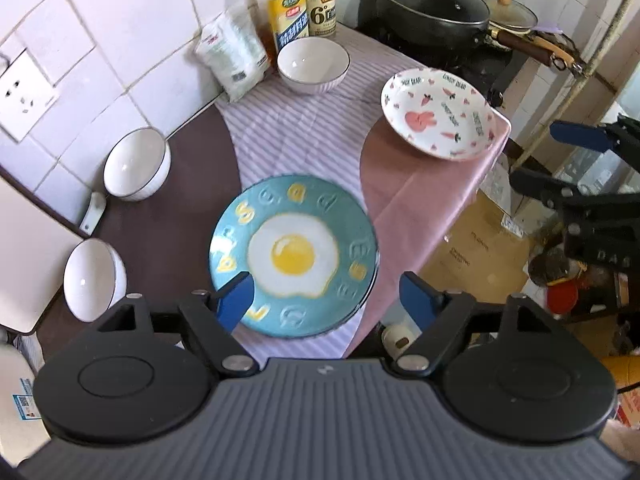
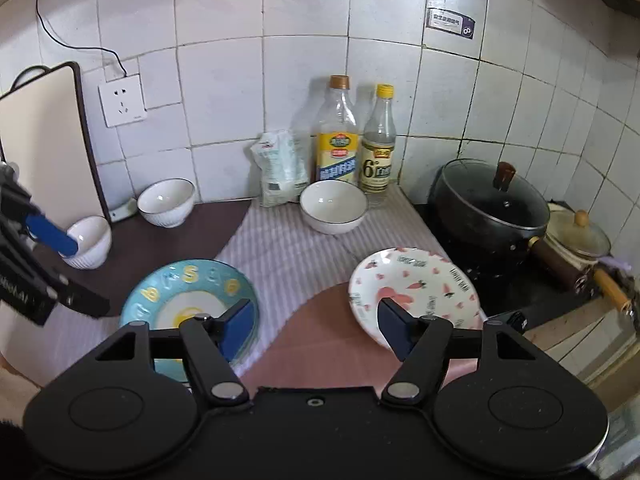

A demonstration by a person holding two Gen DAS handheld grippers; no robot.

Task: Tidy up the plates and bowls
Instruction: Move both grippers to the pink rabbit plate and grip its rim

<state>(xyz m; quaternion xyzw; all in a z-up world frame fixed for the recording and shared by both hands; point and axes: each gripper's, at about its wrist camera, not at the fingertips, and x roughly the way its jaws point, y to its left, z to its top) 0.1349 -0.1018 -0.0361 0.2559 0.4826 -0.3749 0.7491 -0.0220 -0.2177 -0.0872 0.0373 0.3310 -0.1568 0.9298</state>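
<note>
A blue plate with a fried-egg print [image 1: 294, 256] [image 2: 188, 296] lies on the striped cloth near the counter's front. A white plate with pink rabbit prints [image 1: 438, 114] [image 2: 416, 292] lies at the right edge. Three white bowls stand on the counter: one by the bottles [image 1: 313, 64] [image 2: 333, 206], one near the wall [image 1: 136, 164] [image 2: 167, 202], one at the far left [image 1: 94, 278] [image 2: 90, 242]. My left gripper [image 1: 330, 300] is open and empty above the blue plate's near rim. My right gripper [image 2: 318, 328] is open and empty, hovering between the two plates.
Two bottles [image 2: 338, 136] and a white bag [image 2: 280, 168] stand at the back wall. A black lidded pot [image 2: 490, 204] and a smaller pan [image 2: 578, 236] sit on the stove at right. A cutting board [image 2: 44, 148] leans at left. Cardboard boxes [image 1: 476, 248] lie below the counter edge.
</note>
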